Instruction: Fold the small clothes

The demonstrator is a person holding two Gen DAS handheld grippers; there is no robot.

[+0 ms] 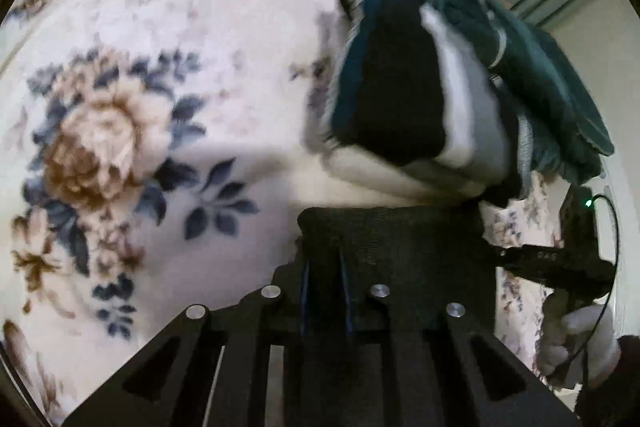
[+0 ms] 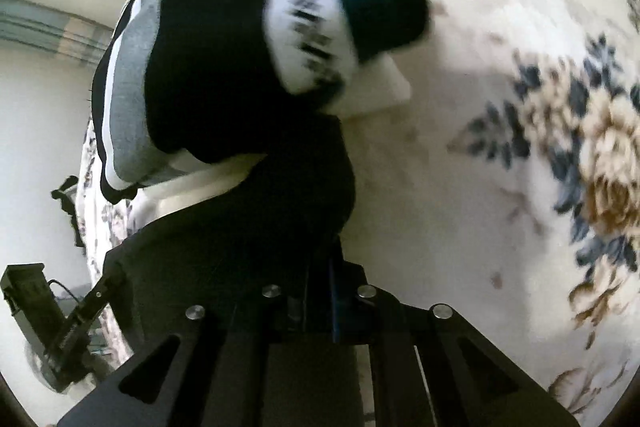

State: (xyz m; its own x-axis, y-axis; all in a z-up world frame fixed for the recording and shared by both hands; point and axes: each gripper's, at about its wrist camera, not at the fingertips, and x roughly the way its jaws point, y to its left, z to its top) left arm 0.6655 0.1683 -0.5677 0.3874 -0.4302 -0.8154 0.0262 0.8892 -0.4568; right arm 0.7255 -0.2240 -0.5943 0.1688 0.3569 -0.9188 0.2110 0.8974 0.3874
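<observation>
Your dark knit garment (image 1: 392,251) lies folded at centre frame in the left wrist view, its near edge drawn straight across the left gripper (image 1: 324,267). The same black cloth (image 2: 288,211) bunches over the right gripper (image 2: 320,267) in the right wrist view. Both sets of jaws stand nearly together and are clamped on this cloth, which covers their tips, so you cannot see the pads themselves.

At 12 o'clock from each gripper, touching the garment's far edge, sits a stack of folded clothes (image 1: 404,95) in black, white, grey and teal bands. A white band with black marks (image 2: 308,11) crosses the stack in the right wrist view; motion blur leaves those marks unreadable as writing. A teal cloth (image 1: 552,79) drapes the stack at 2 o'clock in the left view.

Everything rests on a cream blanket with blue and brown flowers (image 1: 132,131), itself blurred. At 4 o'clock in the left view your gloved right hand (image 1: 576,343) grips the other tool's handle, partly cut off by the frame edge; small lettering on that tool is too faint to read.
</observation>
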